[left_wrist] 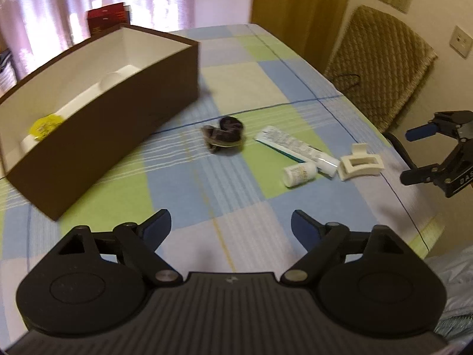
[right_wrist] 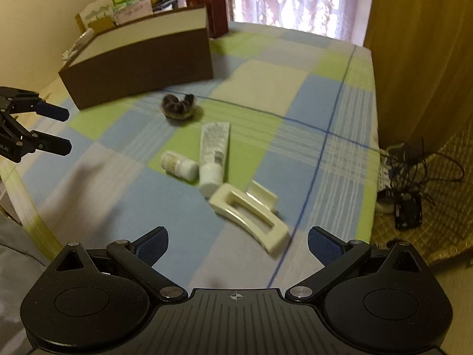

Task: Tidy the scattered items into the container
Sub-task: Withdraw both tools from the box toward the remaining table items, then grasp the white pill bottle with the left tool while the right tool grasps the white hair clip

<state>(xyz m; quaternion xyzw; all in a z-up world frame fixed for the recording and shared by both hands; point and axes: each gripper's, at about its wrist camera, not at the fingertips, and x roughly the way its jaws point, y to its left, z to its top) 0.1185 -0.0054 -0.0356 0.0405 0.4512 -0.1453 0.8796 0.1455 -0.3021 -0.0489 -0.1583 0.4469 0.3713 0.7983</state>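
Note:
A brown box (left_wrist: pixel 124 118) with a white inside stands on the checked cloth; it also shows in the right wrist view (right_wrist: pixel 142 68). Inside lie a yellow-lidded item (left_wrist: pixel 45 125) and white things. On the cloth lie a dark scrunchie (left_wrist: pixel 225 134) (right_wrist: pixel 178 106), a white tube (left_wrist: pixel 295 146) (right_wrist: pixel 213 153), a small white bottle (left_wrist: pixel 298 174) (right_wrist: pixel 179 165) and a cream hair claw (left_wrist: pixel 361 162) (right_wrist: pixel 251 216). My left gripper (left_wrist: pixel 230 227) (right_wrist: pixel 63 130) is open and empty above the near cloth. My right gripper (right_wrist: pixel 238 245) (left_wrist: pixel 414 153) is open and empty just short of the hair claw.
A woven chair (left_wrist: pixel 381 65) stands right of the table. Red-brown cartons (right_wrist: pixel 208 9) and a shelf of clutter (right_wrist: pixel 118 9) stand behind the box. Cables and a power strip (right_wrist: pixel 405 195) lie on the floor mat at the right. Curtains hang at the back.

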